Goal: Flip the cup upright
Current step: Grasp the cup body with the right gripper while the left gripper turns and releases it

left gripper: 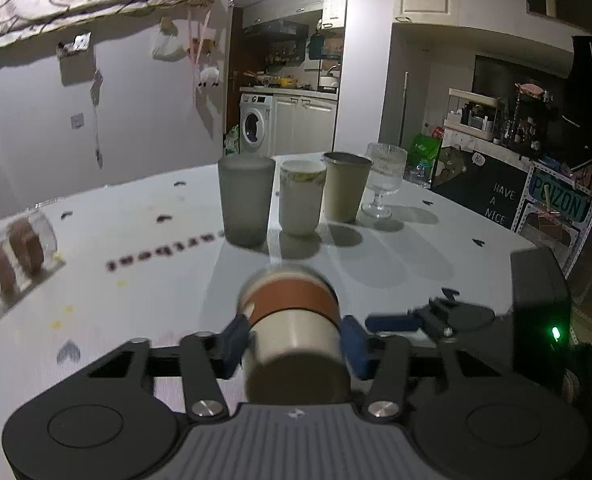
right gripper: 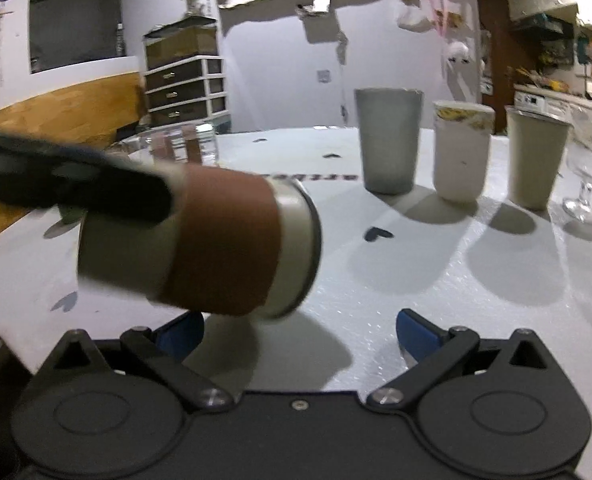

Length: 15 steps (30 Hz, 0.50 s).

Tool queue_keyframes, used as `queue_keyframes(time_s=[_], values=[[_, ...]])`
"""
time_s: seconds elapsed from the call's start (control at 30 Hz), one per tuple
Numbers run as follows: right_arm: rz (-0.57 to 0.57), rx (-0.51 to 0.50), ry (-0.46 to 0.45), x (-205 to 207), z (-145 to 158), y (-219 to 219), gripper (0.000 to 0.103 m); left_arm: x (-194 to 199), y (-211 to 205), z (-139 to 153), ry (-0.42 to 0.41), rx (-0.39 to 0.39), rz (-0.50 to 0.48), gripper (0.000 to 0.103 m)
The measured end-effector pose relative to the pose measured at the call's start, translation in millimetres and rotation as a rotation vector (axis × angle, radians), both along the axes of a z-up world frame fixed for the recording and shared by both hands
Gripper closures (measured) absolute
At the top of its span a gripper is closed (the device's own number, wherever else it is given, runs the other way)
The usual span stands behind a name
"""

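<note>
A cream cup with a brown sleeve [left gripper: 294, 328] lies on its side between the blue pads of my left gripper [left gripper: 294, 346], which is shut on it, base toward the camera. In the right wrist view the same cup [right gripper: 216, 244] hangs above the white table [right gripper: 416, 280], its rim pointing right, with the left gripper's dark finger [right gripper: 76, 188] across it. My right gripper [right gripper: 298, 334] is open and empty, low in front of the cup.
A row of upright cups stands behind: a grey tumbler [left gripper: 246, 204], a white paper cup [left gripper: 301, 200], a beige cup [left gripper: 346, 188] and a ribbed stemmed glass [left gripper: 384, 184]. A clear box with brown rolls [left gripper: 12, 260] lies at the left. The table edge runs along the right.
</note>
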State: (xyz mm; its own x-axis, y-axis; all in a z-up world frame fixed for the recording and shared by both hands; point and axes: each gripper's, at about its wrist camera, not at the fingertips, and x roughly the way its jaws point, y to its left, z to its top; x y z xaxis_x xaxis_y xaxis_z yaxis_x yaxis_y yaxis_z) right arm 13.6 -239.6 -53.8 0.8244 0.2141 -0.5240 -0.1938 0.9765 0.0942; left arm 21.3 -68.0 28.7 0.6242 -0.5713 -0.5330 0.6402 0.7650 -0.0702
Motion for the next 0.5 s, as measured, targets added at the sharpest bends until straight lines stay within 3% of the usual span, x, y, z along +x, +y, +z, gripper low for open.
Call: queue_keyframes(time_s=[0.17,0.3,0.5], values=[[-0.018,-0.018,-0.007,-3.6,1.1,-2.2,0.0,-1.3,8.3,-14.4,0.037,-0.03,0.015,0.057],[-0.048,-0.04,-0.017,-9.9,4.2,-10.1,0.0,-3.0,15.3,-18.2,0.007,-0.043,0.061,0.057],[-0.08,0.034,-0.024,-7.5,14.7,-25.6,0.0,-2.5,21.8,-21.1,0.015,-0.069,0.089,0.057]])
